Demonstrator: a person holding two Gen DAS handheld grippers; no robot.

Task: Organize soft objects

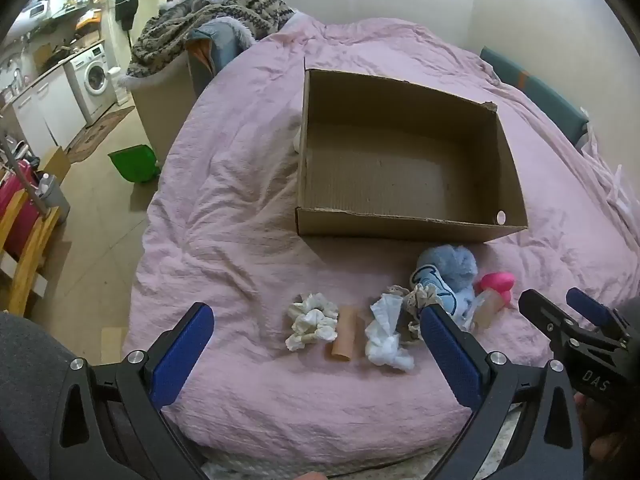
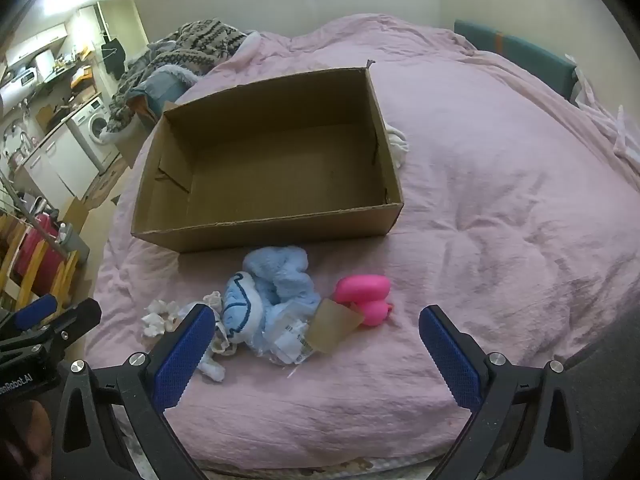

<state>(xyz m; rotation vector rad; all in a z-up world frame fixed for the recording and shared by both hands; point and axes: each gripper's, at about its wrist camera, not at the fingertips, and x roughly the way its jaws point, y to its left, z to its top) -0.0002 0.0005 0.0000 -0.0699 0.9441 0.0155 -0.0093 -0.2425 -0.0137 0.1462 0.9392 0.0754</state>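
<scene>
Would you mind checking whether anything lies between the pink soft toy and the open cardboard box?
Nothing visible does. Only bare pink bedcover separates the pink soft toy from the cardboard box; the fluffy blue toy sits off to its left. The box's near wall must be cleared.

Dim, warm indoor light with soft shadows. Brightest glare sits upper left. Fisheye bending and dark vignette corners.
</scene>
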